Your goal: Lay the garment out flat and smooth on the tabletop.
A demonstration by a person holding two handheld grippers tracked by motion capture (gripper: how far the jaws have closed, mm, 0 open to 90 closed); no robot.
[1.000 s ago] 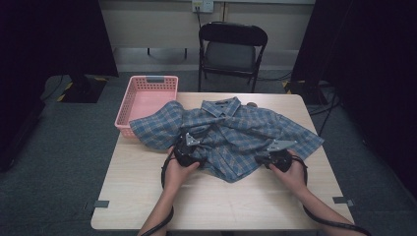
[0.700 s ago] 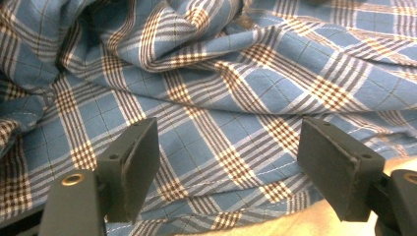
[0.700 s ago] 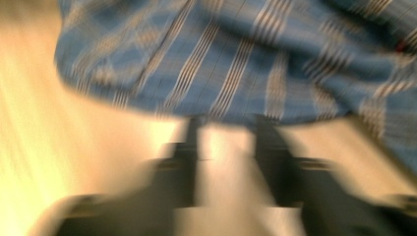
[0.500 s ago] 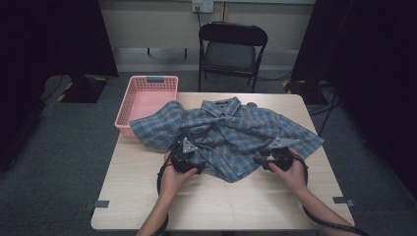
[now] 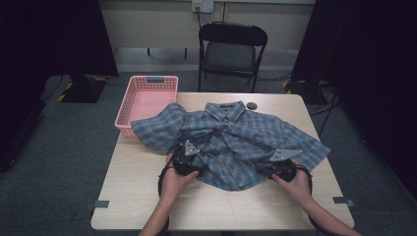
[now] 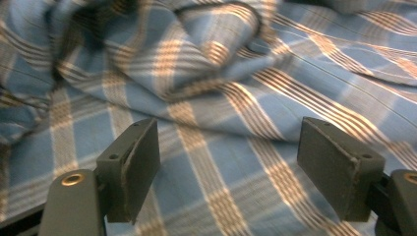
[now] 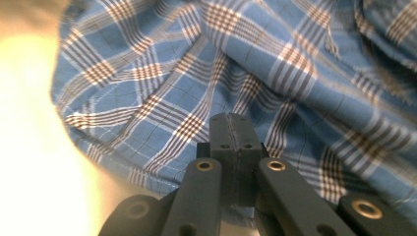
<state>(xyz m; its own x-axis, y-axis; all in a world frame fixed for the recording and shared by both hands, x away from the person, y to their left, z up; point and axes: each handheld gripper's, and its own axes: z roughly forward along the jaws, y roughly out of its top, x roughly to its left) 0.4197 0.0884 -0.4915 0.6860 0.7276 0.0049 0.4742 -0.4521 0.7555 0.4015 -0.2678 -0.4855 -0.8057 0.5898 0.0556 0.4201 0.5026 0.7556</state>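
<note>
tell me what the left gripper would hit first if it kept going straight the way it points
Most likely the plaid shirt: the left gripper has its jaws wide apart with the cloth spread right ahead and a raised fold just beyond. Depth is hard to judge.

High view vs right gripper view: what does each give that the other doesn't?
High view alone: the pink basket, the folding chair, both hands, and the left gripper on the shirt's near edge. Right gripper view alone: the right gripper up close, jaws pressed together with no cloth seen between them. Both: the blue plaid shirt spread on the wooden table.
</note>
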